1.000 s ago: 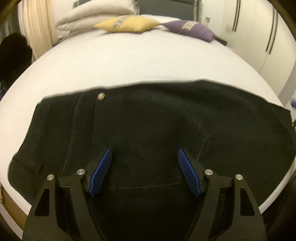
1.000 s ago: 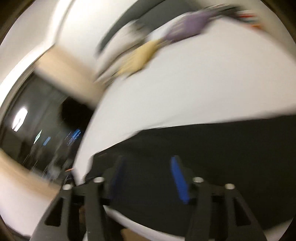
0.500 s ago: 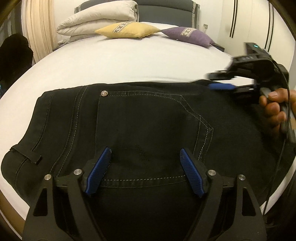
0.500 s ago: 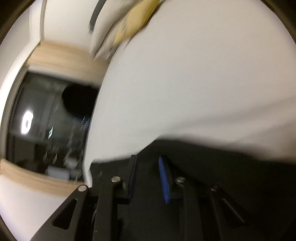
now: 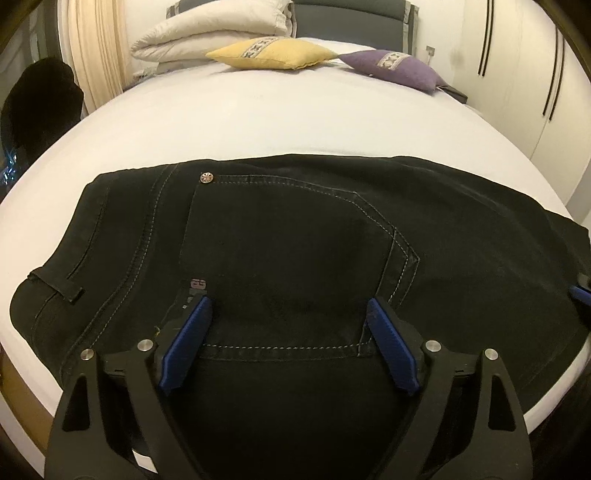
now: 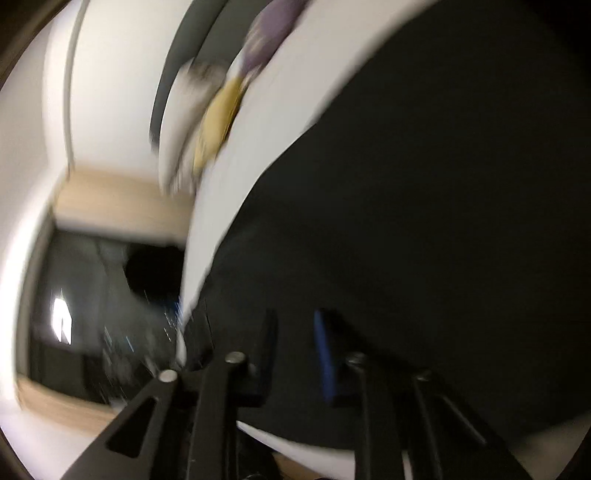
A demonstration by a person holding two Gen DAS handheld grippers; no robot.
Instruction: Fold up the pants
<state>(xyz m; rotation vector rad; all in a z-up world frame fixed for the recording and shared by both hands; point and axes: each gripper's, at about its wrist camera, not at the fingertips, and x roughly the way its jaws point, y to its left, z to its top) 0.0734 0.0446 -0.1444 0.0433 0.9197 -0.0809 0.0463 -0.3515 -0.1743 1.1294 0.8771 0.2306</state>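
Observation:
Black jeans [image 5: 288,240] lie folded on the white bed [image 5: 258,122], back pocket up, waistband to the left. My left gripper [image 5: 288,332] is open, its blue pads just above the pocket's lower seam, holding nothing. In the blurred right wrist view the jeans [image 6: 424,203] fill the right side. My right gripper [image 6: 295,350] has its fingers a narrow gap apart over the dark cloth; blur hides whether cloth sits between them. A bit of the right gripper shows at the far right edge of the left wrist view [image 5: 580,291].
A yellow cushion [image 5: 273,53], a purple cushion [image 5: 395,68] and a folded cream duvet [image 5: 210,31] lie at the head of the bed. White wardrobe doors [image 5: 524,62] stand on the right. A dark chair [image 5: 40,99] and a curtain are on the left.
The right gripper has swung from over the far right part of the jeans down to their right edge and rolled. The left gripper has stayed open and edged forward over the pocket.

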